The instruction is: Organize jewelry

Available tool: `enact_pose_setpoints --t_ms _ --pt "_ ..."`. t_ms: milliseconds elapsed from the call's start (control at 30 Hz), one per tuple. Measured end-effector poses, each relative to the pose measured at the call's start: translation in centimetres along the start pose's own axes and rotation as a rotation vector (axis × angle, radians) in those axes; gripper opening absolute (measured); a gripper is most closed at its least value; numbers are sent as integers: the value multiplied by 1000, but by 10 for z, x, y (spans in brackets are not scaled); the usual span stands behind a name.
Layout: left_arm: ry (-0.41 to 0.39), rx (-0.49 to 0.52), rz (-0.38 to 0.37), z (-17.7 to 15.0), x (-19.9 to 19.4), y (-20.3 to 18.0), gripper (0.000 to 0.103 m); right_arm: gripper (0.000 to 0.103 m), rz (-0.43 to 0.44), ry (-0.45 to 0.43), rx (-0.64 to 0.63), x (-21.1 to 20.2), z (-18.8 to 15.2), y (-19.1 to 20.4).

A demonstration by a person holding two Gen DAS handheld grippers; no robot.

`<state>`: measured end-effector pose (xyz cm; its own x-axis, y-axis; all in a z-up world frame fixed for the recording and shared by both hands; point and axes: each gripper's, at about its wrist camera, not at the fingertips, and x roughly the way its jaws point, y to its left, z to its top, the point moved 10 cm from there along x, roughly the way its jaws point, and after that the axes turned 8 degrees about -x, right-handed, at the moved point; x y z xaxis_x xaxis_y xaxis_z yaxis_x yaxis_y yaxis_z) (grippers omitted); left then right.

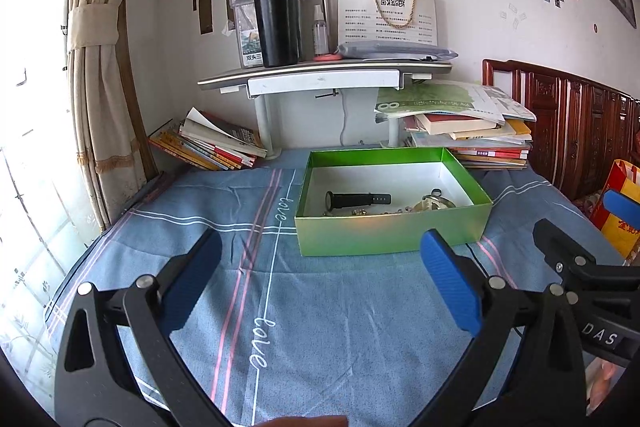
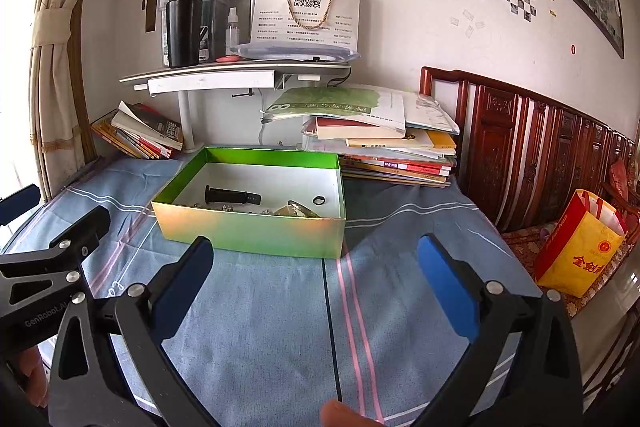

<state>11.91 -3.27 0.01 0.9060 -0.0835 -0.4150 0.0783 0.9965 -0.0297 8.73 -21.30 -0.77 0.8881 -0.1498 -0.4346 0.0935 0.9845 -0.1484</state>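
Left wrist view: the left gripper [image 1: 320, 287] hovers spread wide and empty over the blue cloth [image 1: 320, 327]; the green box [image 1: 394, 227] lies ahead, slightly right, holding a black watch [image 1: 356, 200].

Right wrist view: the right gripper [image 2: 316, 287], likewise released, faces the box [image 2: 248, 231] ahead-left; a ring [image 2: 318, 201] lies inside.

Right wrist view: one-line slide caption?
Open right gripper above blue cloth, facing green box holding watch and ring.

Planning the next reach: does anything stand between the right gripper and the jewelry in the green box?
Only the green box's near wall. The right gripper is open over bare cloth; the box has no lid.
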Motion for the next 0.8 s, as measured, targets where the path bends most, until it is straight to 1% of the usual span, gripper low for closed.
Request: enact_pose_setpoints --t_ms 800 --pt "12 3 3 -5 2 3 99 100 5 3 1 0 -3 2"
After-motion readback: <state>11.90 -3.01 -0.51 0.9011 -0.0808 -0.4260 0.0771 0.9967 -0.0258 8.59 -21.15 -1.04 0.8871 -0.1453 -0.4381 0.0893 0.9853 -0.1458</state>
